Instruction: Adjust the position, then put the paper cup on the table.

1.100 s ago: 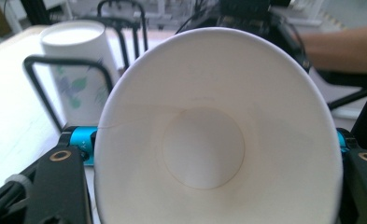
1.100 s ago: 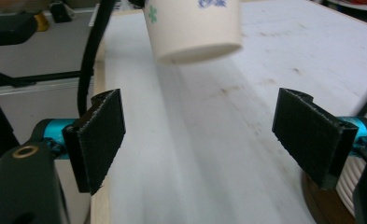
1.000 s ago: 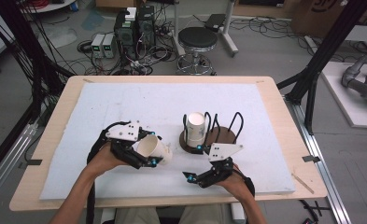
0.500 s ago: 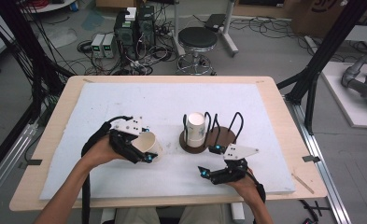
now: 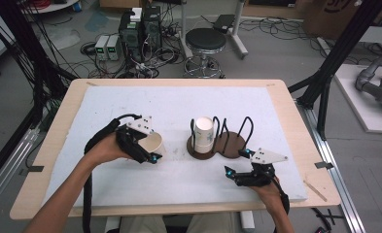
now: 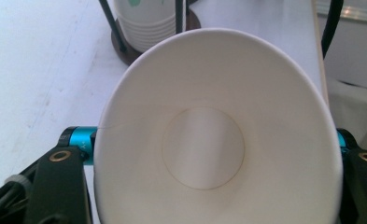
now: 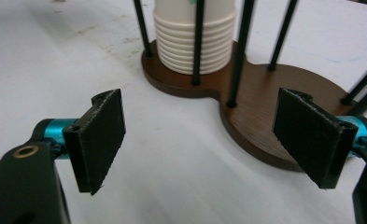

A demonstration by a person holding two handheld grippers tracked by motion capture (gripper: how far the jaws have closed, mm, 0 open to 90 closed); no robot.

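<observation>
Paper cup (image 6: pixel 209 140) in left tool (image 5: pixel 152 154)

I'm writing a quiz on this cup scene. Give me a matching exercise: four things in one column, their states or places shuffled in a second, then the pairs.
1. left gripper
2. right gripper
3. stack of cups
4. right half of the wooden holder

a. open, holding nothing
b. bare, no cups in it
c. shut on a single paper cup
d. standing upright between black rods

Pairs: 1-c, 2-a, 3-d, 4-b
</observation>
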